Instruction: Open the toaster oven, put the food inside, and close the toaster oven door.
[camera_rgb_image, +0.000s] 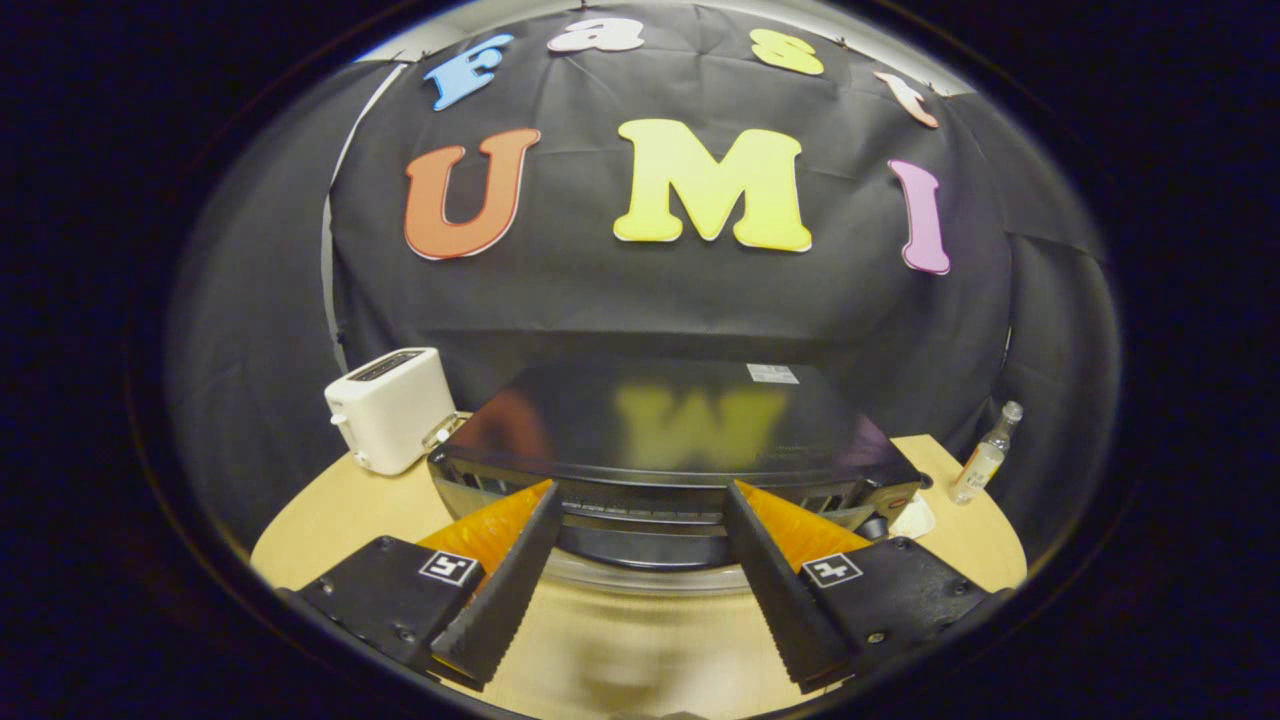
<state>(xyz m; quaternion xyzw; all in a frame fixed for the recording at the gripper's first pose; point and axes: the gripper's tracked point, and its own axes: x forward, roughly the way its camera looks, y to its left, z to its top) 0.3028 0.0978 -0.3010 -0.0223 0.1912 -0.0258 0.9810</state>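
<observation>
The gripper (640, 492) is held up in front of the toaster oven (672, 440). Its two fingers are spread wide apart, and nothing is between them but air. The tips of the fingers (540, 510) reach close to the top of the oven's front, one on each side of the middle.

Far over on the left stands a white toaster (390, 408) on the round wooden table (320, 510). It sits just beside the oven's left corner.

In the middle is the black toaster oven. It is just ahead of the fingers. Its flat top is shiny. A small white sticker (772, 373) is on the top, near the back right. The front of the oven curves below the fingertips, and its door looks closed.

On the right, near the oven's right corner, a small clear bottle (985, 455) stands on the table. Behind everything hangs the black cloth wall (560, 290).
</observation>
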